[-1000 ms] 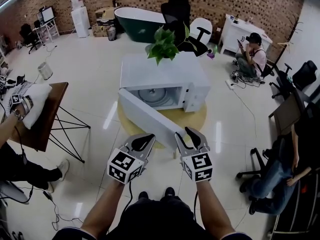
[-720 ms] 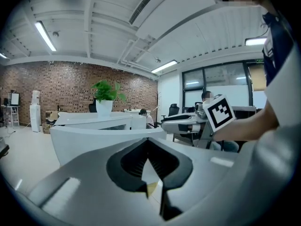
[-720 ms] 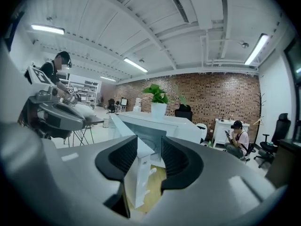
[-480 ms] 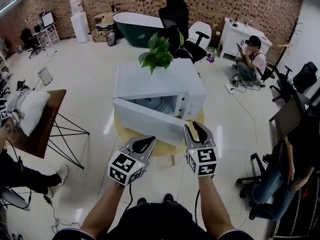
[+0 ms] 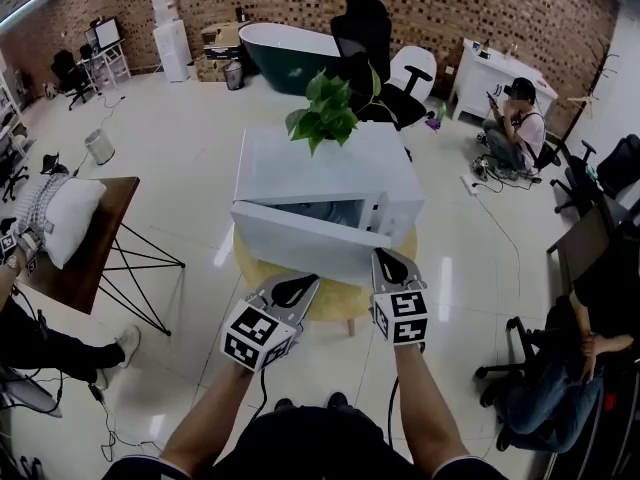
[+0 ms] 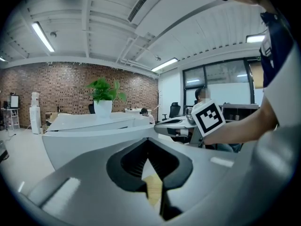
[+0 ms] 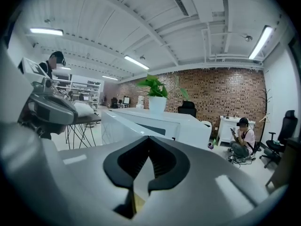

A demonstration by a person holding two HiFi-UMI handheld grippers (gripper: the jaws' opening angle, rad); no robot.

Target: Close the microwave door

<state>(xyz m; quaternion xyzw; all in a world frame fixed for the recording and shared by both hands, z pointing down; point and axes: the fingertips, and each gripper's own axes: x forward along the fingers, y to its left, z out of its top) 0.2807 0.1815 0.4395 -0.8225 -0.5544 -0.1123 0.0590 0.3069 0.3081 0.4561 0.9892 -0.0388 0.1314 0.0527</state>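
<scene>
A white microwave [image 5: 320, 168] stands on a round wooden table [image 5: 335, 300] with a potted plant [image 5: 327, 110] on top. Its door [image 5: 300, 240] is ajar, hinged at the left, with a narrow gap showing the cavity. My right gripper [image 5: 389, 256] is shut and empty, its tips at the door's free right edge; I cannot tell if they touch. My left gripper [image 5: 296, 288] is shut and empty, just below the door's lower edge. In the left gripper view the door [image 6: 89, 142] fills the space ahead of the shut left gripper [image 6: 148, 140]. The right gripper [image 7: 148, 138] points at the microwave [image 7: 160, 124].
A wooden side table [image 5: 100, 243] with a pillow stands at the left. A person [image 5: 590, 348] sits on a chair at the right, another [image 5: 517, 118] on the floor at the back right. A dark bathtub [image 5: 290, 48] and office chairs [image 5: 365, 28] stand behind the microwave.
The door has swung from wide open to nearly closed. My right gripper moved forward along with it and its jaws went from open to shut. The left gripper edged forward.
</scene>
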